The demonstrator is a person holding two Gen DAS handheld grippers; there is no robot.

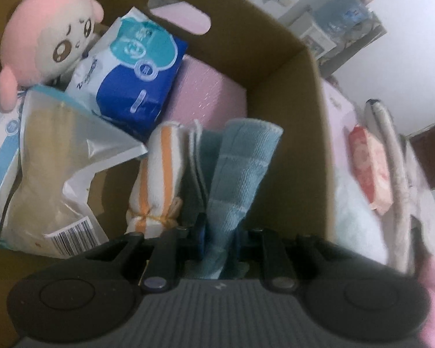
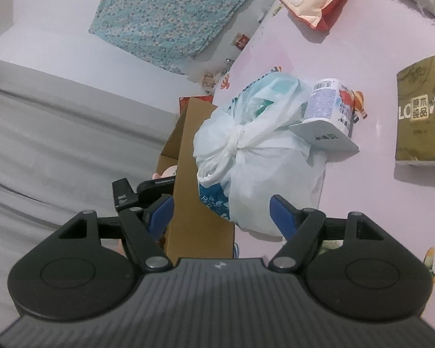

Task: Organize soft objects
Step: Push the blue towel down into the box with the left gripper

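Inside the cardboard box (image 1: 275, 66), left gripper (image 1: 220, 232) pinched on a blue towel (image 1: 240, 174), apparently touching the orange-striped rolled cloth (image 1: 159, 174) at its nine o'clock. Pink plush (image 1: 43, 34) at eleven o'clock. Right gripper (image 2: 220, 211) spread wide, empty, with a tied white bag (image 2: 258, 156) at its twelve o'clock.

The folded blue towel (image 1: 240, 174) stood upright inside the cardboard box (image 1: 278, 66), beside a rolled white-and-orange striped cloth (image 1: 159, 179). A pink plush toy (image 1: 46, 32) and blue-and-white soft packs (image 1: 133, 72) lay behind them.
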